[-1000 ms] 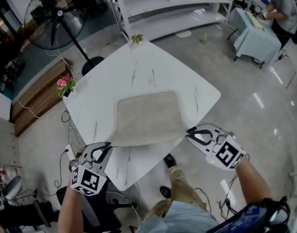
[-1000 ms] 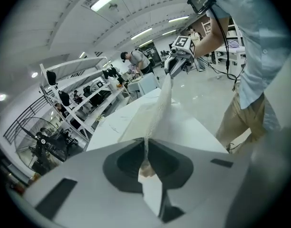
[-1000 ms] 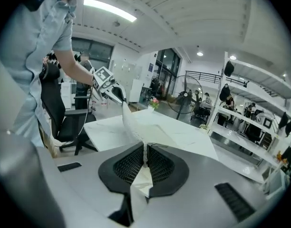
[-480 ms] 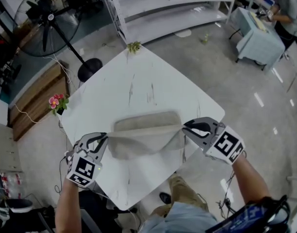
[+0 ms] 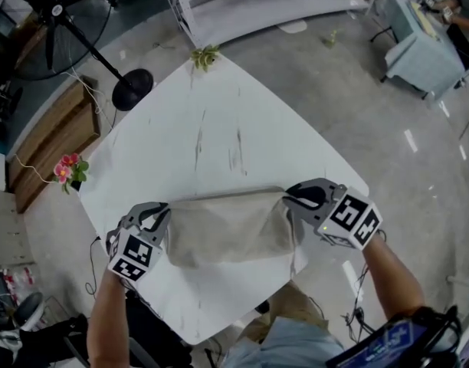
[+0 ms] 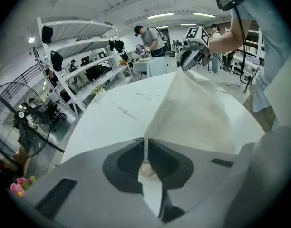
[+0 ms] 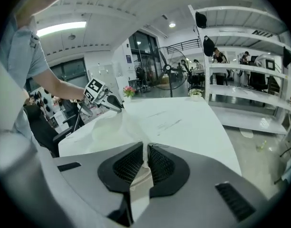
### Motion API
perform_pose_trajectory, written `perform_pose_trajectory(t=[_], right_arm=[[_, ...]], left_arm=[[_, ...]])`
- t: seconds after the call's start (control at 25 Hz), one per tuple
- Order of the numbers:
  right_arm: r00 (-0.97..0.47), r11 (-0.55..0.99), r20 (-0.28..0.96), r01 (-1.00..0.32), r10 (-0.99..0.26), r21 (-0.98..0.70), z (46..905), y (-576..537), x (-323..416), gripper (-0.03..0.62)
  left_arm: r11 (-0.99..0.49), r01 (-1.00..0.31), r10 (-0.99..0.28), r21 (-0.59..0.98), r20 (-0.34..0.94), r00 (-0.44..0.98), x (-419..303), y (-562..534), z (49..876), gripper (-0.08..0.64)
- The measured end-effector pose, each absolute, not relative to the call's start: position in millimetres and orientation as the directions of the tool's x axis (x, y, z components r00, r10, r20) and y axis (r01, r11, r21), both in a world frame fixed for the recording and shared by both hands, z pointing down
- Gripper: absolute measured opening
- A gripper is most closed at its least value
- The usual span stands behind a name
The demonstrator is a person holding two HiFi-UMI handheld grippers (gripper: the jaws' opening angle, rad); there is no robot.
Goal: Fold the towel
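two grippers each pinch one end of the towel [image 5: 227,228], its top edge pulled taut betw. them, the rest draped on the tabletop [image 5: 219,121] toward the near corner. left gripper [image 5: 159,211] jaws are clamped tight on the towel. right gripper [image 5: 290,196] jaws have just been opening a bit, w/ the towel pinched betw. the pads.

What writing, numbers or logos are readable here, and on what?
No text is legible.
On the left gripper and right gripper, whose jaws have just been opening with the towel between them: black-and-white square marker patterns, no words.
Dark lettering on the shelf rack: too blurred to read.
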State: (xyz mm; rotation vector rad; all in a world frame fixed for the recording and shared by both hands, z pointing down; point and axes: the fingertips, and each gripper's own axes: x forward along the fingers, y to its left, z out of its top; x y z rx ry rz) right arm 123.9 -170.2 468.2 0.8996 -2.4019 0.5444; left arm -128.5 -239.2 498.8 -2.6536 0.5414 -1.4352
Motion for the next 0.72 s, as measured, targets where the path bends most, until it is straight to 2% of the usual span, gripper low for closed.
perform_pose_trajectory(t=[0.2,0.4,0.56,0.72], right_arm=[[-0.647,0.696,0.623,-0.684,-0.439,-0.221,492.5,-188.6,127.8,0.046],[-0.588,0.718,0.697,-0.68,-0.41,-0.151,523.1,-196.4,132.3,0.076],[-0.607,0.665,0.653,-0.718,-0.453,-0.206,503.5,-203.4,145.7,0.117],[-0.619,0.672,0.584,-0.722,-0.525,-0.161,463.0,-199.1,148.4,0.102]], left_arm=[[-0.94,-0.288,-0.301,-0.18,0.834,0.462,-129.2,-253.1,529.8,0.031],[-0.939,-0.304,-0.295,-0.164,0.837,0.461,-124.7,-263.3,539.9,0.032],[-0.938,-0.312,-0.289,-0.15,0.835,0.467,-121.4,-268.5,535.2,0.032],[-0.939,-0.306,-0.29,-0.159,0.843,0.453,-122.7,-267.9,538.7,0.032]])
